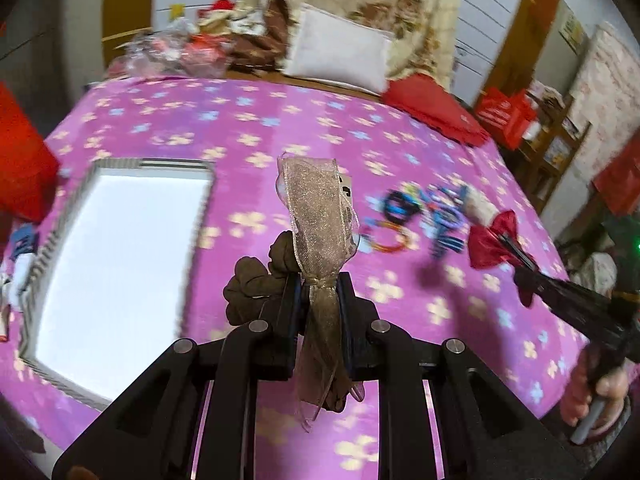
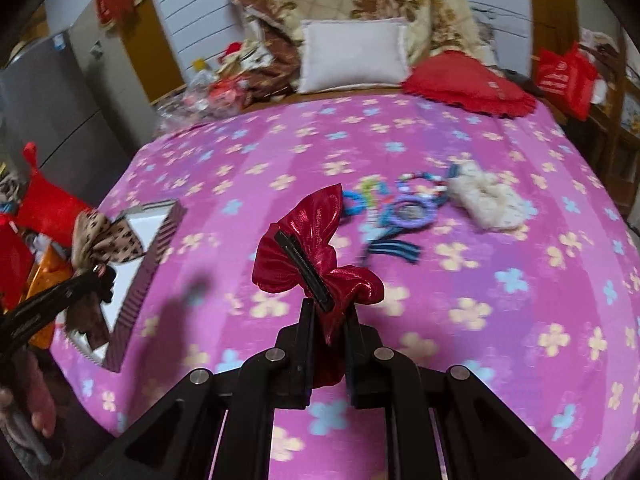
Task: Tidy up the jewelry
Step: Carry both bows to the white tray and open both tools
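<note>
My left gripper (image 1: 319, 284) is shut on a brown sheer ribbon bow (image 1: 320, 216) with a brown scrunchie behind it, held above the purple flowered bedspread (image 1: 256, 116). In the right wrist view that bow (image 2: 105, 236) hangs over the box at the left. My right gripper (image 2: 329, 312) is shut on a shiny red bow hair clip (image 2: 316, 248), lifted off the bed; the same red bow (image 1: 493, 240) shows at the right of the left wrist view. An open white box (image 1: 120, 248) with striped walls lies on the bed at the left. Loose hair ties and rings (image 2: 404, 208) and a cream scrunchie (image 2: 486, 200) lie further back.
A white pillow (image 2: 354, 54) and a red cushion (image 2: 468, 82) lie at the head of the bed. Red bags (image 1: 24, 164) and clutter sit off the bed's left side, shelves and a red bag (image 2: 564, 76) to the right. A hand (image 1: 596, 396) holds the right gripper's handle.
</note>
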### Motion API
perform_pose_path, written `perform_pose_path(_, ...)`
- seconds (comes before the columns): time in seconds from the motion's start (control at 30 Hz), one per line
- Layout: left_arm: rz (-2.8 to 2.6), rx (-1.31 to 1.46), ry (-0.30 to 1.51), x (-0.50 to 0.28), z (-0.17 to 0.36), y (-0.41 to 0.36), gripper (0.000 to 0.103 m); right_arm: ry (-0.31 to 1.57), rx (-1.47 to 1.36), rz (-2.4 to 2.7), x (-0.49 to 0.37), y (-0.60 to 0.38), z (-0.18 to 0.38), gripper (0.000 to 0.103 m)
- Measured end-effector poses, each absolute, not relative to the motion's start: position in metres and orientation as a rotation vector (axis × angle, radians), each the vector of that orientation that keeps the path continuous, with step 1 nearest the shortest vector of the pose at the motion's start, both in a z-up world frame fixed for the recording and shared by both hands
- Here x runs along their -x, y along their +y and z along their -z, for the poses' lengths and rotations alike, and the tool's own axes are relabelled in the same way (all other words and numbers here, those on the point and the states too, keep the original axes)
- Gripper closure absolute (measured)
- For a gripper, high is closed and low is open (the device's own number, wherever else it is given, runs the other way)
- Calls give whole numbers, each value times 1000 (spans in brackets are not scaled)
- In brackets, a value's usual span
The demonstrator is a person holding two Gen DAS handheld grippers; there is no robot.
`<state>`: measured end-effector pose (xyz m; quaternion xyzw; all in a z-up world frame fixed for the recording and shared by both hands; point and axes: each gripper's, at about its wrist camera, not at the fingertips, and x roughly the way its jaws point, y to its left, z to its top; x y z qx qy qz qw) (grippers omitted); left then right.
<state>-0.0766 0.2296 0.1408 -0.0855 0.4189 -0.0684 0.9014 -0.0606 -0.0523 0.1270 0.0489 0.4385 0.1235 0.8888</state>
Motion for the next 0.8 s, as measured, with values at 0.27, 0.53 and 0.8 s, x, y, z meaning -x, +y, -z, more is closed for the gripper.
perform_pose_path(0.27,-21,225,877,26,-110,328,87,995,-67,-405,26,58,-117,92)
perform_pose_path(0.53,-170,311,903,-19,-74,415,87,1031,-16,-522,-17,175,-110,92)
perform_pose_path(0.8,-287,376,897,-39,-52,474,87,1080,47,-574,-68,285,-78,92)
